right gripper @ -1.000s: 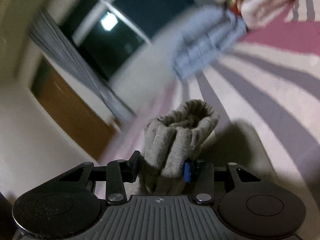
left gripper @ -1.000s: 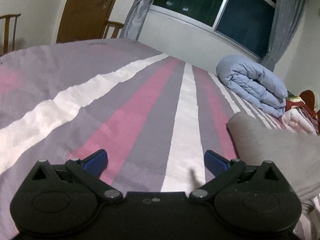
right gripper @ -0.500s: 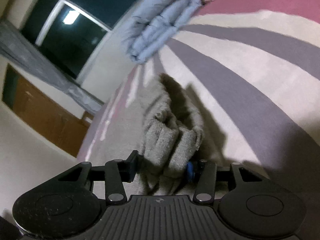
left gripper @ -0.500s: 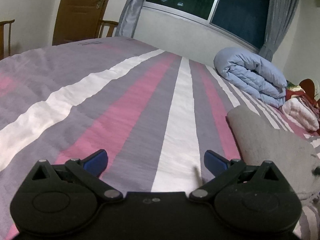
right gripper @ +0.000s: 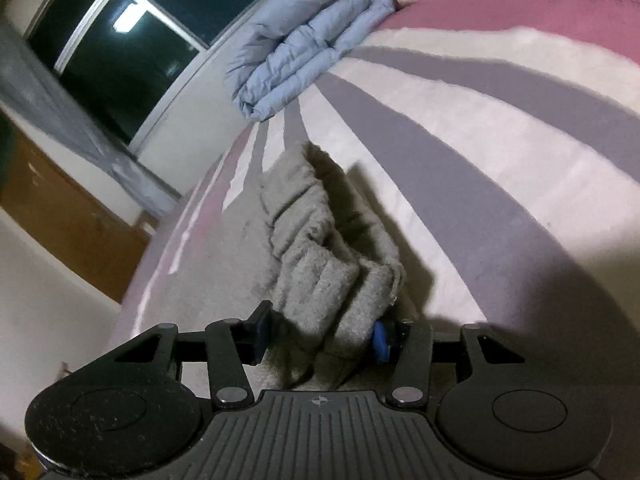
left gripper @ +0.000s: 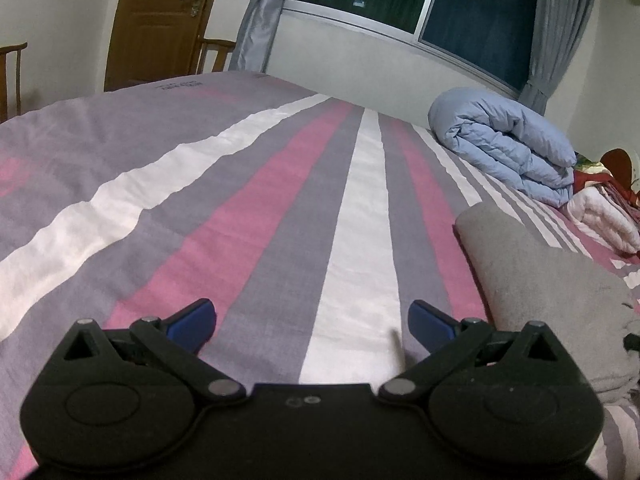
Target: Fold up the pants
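Note:
The grey pants [right gripper: 312, 248] lie as a thick folded bundle on the striped bed [right gripper: 460, 128]. My right gripper [right gripper: 320, 336] holds the bundle's near end between its blue pads, both touching the cloth, with the jaws easing open. In the left wrist view the same pants [left gripper: 552, 280] rest flat at the right, with the folded edge toward the window. My left gripper [left gripper: 312, 320] hovers low over the bed [left gripper: 200, 184], just left of the pants. It stands wide open with nothing between its fingers.
A rolled light-blue duvet [left gripper: 504, 148] lies at the far right of the bed, with a pale pink folded blanket [left gripper: 604, 216] beside it. Beyond the bed are a wooden door [left gripper: 160, 16], a chair [left gripper: 212, 54] and a curtained window [left gripper: 472, 4].
My right gripper has come down and tilted, laying the held pants bundle from upright onto the bed, and its jaws stand slightly wider. The left gripper has stayed in place and open.

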